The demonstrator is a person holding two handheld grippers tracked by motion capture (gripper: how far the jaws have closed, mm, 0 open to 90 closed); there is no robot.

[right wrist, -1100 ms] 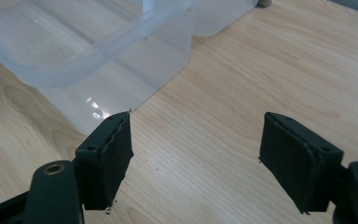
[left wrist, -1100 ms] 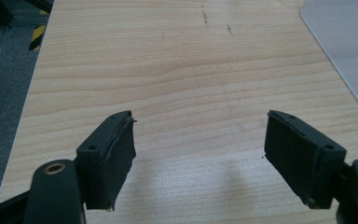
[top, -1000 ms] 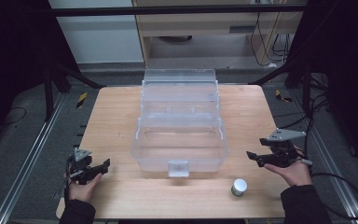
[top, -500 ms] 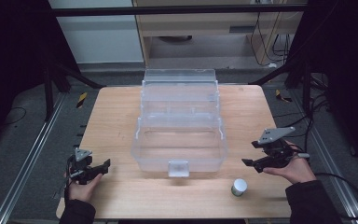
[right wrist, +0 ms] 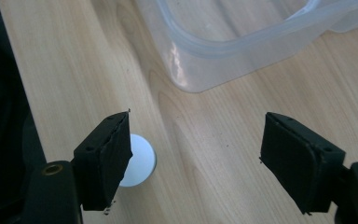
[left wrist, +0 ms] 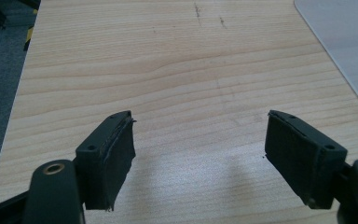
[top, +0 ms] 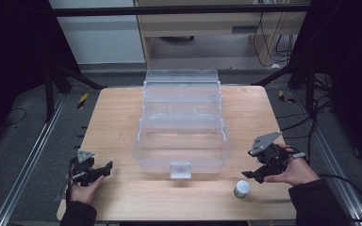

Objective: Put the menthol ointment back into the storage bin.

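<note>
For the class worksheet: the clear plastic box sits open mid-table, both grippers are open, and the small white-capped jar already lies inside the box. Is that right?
One detail is wrong. The small white-capped jar is not inside the clear plastic box; it stands on the table outside it, near the right gripper, as the high view shows. The box is open mid-table, and the left gripper and right gripper are both open.

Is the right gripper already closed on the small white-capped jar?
No, the right gripper has its jaws wide apart, and the jar stands on the table beside one jaw, ungripped.
</note>
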